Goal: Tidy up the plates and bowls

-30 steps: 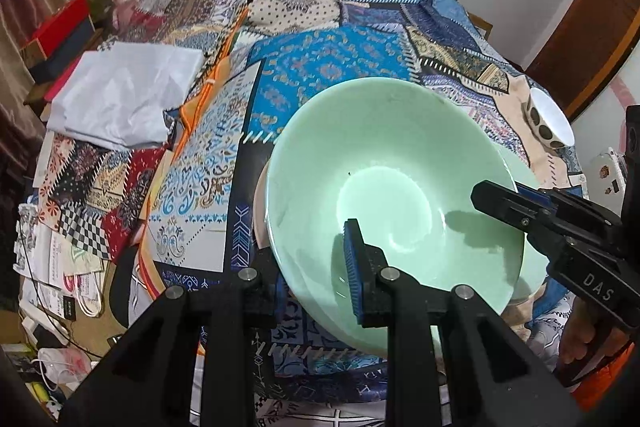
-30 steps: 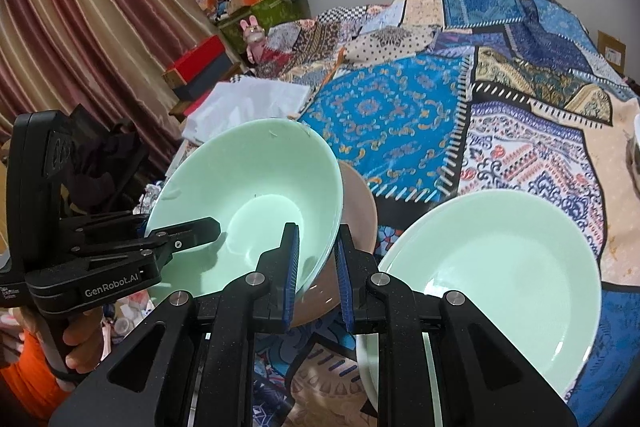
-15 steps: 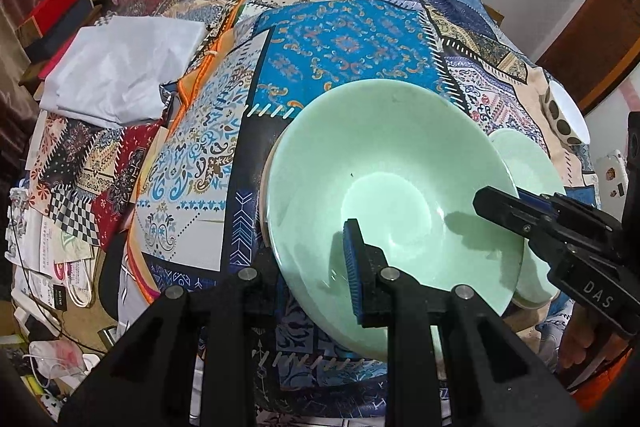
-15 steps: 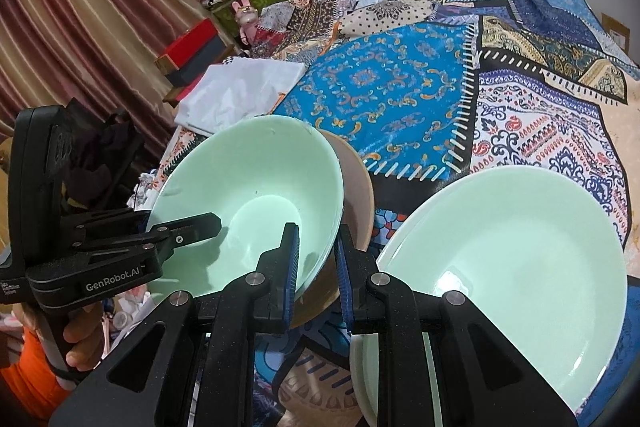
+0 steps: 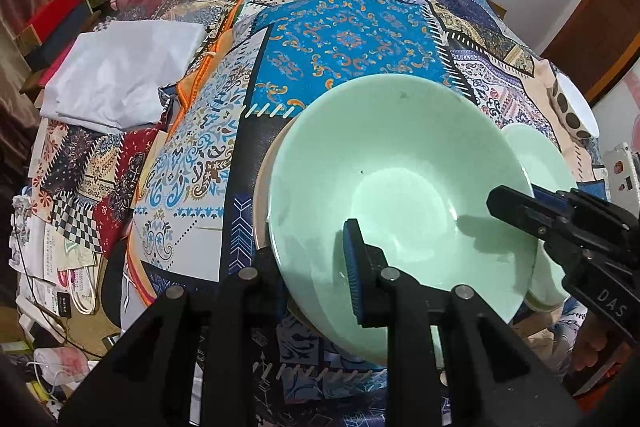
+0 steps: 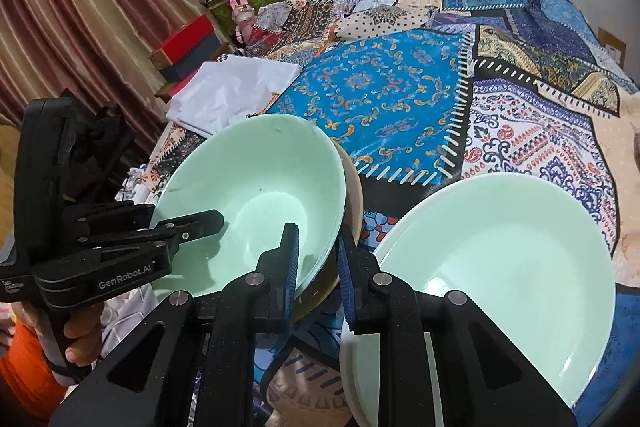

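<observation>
- Two hand-held grippers, one in each of my hands, meet on the same green bowl (image 5: 400,167).
- My left hand-held gripper (image 5: 316,247) angles steeply down at the bowl's near rim and pinches it: one blue pad lies inside the bowl and the other finger is hidden behind the outer wall.
- My left hand (image 6: 80,339) wraps the black handle low at the left edge of the right wrist view, beside an orange sleeve.
- My right hand-held gripper (image 6: 317,235) slants down at the bowl's opposite side with the rim between its two blue pads. Its jaws are opening. The inner pad lies against the wall, but contact at the outer pad is hard to read.
- The bowl sits tilted on a tan plate (image 6: 354,195), which lies on the patchwork cloth (image 6: 380,87).
- A green plate (image 6: 500,267) lies just beside them, under my right hand-held gripper's outer finger.
- A folded white cloth (image 5: 120,75) lies well apart, toward the curtain side.
</observation>
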### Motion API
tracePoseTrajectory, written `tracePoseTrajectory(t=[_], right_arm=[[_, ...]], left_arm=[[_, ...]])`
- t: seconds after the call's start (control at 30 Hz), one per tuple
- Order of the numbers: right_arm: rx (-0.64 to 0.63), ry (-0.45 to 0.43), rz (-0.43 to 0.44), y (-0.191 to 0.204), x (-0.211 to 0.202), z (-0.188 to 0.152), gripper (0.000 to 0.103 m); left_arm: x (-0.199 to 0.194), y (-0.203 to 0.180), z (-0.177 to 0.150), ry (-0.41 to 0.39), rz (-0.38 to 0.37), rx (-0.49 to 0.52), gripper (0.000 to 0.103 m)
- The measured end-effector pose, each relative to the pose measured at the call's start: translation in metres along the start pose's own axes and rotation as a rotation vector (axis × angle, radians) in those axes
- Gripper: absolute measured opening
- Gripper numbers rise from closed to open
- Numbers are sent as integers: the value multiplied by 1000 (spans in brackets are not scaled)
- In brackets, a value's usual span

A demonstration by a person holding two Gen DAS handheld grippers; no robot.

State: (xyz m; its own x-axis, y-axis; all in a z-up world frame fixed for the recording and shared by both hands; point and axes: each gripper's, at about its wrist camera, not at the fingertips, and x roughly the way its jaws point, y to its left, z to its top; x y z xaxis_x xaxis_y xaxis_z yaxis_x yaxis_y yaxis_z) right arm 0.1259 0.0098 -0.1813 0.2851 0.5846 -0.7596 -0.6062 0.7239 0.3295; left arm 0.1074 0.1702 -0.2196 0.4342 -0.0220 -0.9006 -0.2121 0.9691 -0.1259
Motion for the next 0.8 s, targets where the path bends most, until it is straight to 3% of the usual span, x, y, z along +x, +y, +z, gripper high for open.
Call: tracePoseTrajectory(t=[0.5, 0.8], right_arm=[[-18, -49, -22, -4, -13, 0, 20], [-26, -75, -28, -8, -28, -4, 20]], left_arm=[[-2, 1, 2, 1, 2, -14, 24], [-11, -4, 8, 3, 48, 1, 24]])
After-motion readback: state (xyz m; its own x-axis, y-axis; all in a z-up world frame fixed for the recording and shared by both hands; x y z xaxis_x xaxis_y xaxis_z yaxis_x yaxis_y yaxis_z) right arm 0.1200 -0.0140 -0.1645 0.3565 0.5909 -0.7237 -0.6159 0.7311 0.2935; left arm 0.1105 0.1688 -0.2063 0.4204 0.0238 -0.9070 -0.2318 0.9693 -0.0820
